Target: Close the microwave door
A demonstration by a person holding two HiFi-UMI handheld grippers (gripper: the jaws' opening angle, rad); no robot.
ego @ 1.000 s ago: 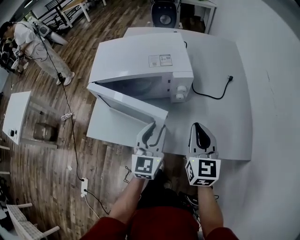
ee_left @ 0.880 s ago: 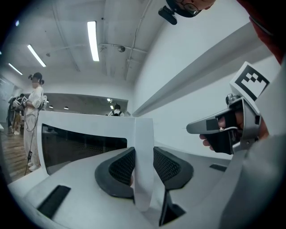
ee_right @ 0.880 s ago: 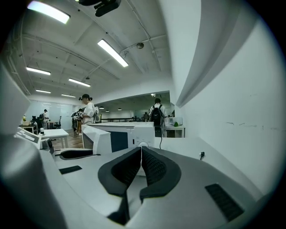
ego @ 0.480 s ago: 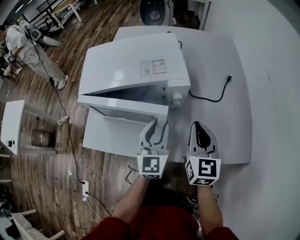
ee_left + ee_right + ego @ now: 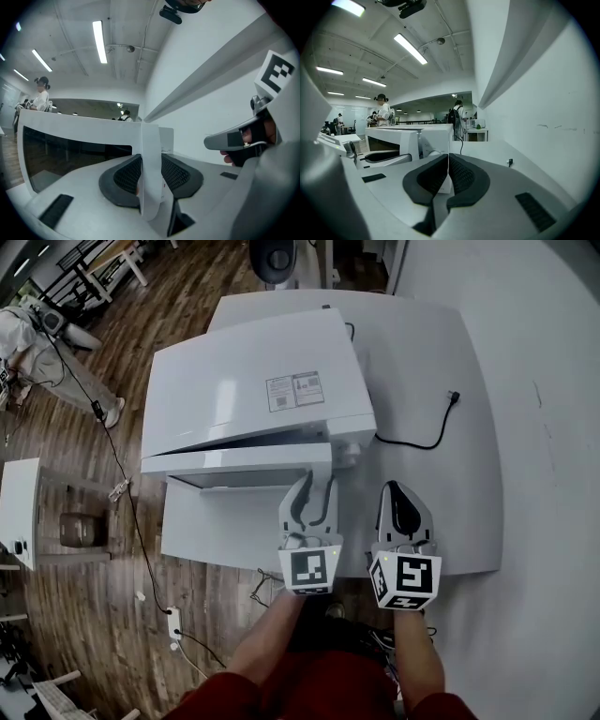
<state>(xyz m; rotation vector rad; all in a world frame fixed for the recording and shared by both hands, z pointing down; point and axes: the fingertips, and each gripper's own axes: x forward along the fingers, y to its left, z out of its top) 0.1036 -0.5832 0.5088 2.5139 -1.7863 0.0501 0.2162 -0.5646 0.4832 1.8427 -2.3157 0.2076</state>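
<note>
the microwave [image 5: 253, 390] sits on the white tabletop [image 5: 450, 484] and the microwave door [image 5: 239, 465] is nearly home, with only a narrow wedge of gap showing on its hinge-far side. the left claw [image 5: 316, 487] is part open and has the door's free edge between its pads; in the left gripper view we read both pads as pressing on that edge, so it is a grip, not a bare push. the right claw [image 5: 396, 491] hovers over the tabletop just right of it, pads together with nothing in them. main risk as we judge it: one finger of the left claw lies on the inner side of the door, so if the door goes fully home with the grip kept, that finger gets pinched between door and microwave front, or it blocks the latch and the door stays ajar. second risk: the thin edge slips out of the pads as the door's arc turns away from the claw's line. third: a hard last shove could slide the whole microwave on the smooth tabletop, towards the loose power cord [image 5: 412, 439]. counts: one microwave, one door, two claws, one tabletop, one cord with one plug [image 5: 454, 397] lying unplugged, one person [image 5: 37, 343] far off on the wooden floor.
</note>
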